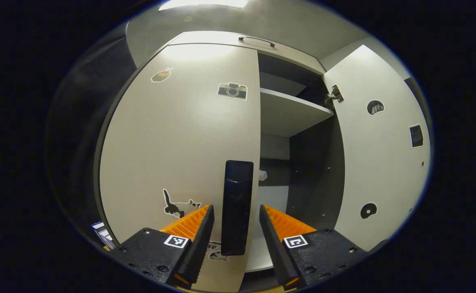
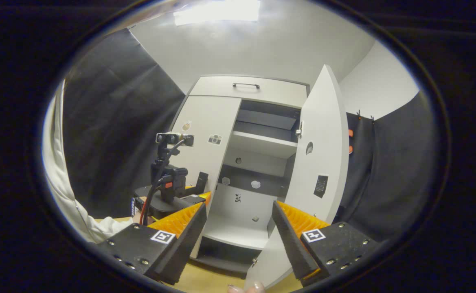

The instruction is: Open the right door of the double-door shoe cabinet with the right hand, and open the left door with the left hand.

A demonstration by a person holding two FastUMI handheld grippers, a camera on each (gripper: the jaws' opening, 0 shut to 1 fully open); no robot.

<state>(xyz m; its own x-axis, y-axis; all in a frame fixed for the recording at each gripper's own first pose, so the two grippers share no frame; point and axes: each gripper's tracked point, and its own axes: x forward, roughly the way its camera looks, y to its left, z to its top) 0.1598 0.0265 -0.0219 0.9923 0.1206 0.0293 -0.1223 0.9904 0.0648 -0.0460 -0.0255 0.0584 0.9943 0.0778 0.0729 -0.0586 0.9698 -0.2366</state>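
Two doors: right door (image 2: 319, 162) swung open, left door (image 1: 180, 134) closed.
left hand-held gripper (image 1: 235, 221): jaws apart, straddling the door's black handle (image 1: 236, 203), not pressing.
right hand-held gripper (image 2: 238, 219): jaws apart, empty.

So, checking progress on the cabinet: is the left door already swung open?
No, the left door sits closed, its black handle between the open left tongs.

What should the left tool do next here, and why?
Probably close the left tool on the black handle of the left door: the handle sits between its open fingers, that door is shut, and the right door already stands open. Then pull.
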